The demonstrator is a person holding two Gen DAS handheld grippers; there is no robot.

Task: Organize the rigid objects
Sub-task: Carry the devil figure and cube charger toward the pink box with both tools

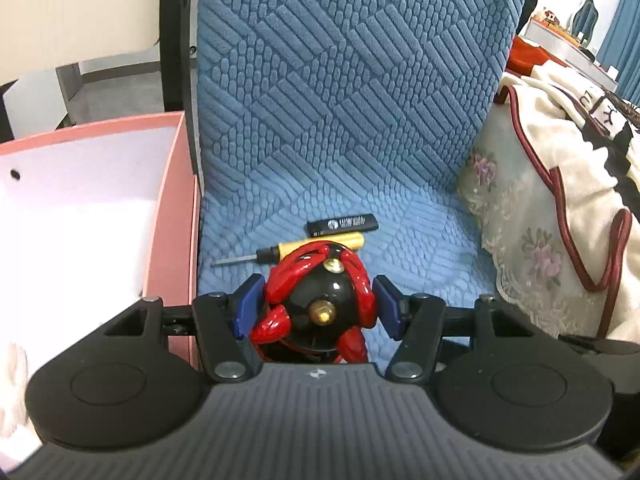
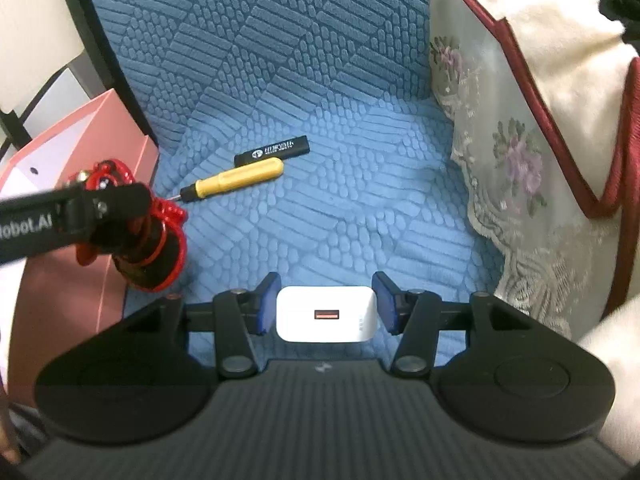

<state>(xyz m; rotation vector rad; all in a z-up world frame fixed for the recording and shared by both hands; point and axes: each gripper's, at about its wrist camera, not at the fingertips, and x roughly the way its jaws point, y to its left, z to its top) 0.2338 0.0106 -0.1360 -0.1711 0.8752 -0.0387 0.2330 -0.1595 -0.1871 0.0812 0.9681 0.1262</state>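
- Left gripper [image 1: 316, 306] has its blue pads against the two sides of a red-and-black ornament [image 1: 318, 308], a black ball wrapped in glossy red bands with brass studs; it holds the ornament above the left edge of the blue chair seat [image 1: 420, 240], just beside the pink box [image 1: 170, 240].
- Right gripper [image 2: 326, 306] clasps a white USB charger [image 2: 326, 314] between its blue pads, the orange port facing the camera, over the front part of the seat.
- From the right wrist view, the left gripper [image 2: 120, 216] and the ornament [image 2: 160, 236] sit at the seat's left edge, against the pink box [image 2: 60, 288].
- A yellow-handled screwdriver [image 2: 232, 180] lies on the seat toward the back, tip pointing to the left edge.
- A black USB stick [image 2: 272, 150] with white print lies just behind the screwdriver, nearly parallel to it.
- A cream cloth with lace trim [image 2: 520, 160] covers the furniture beside the seat's right edge.
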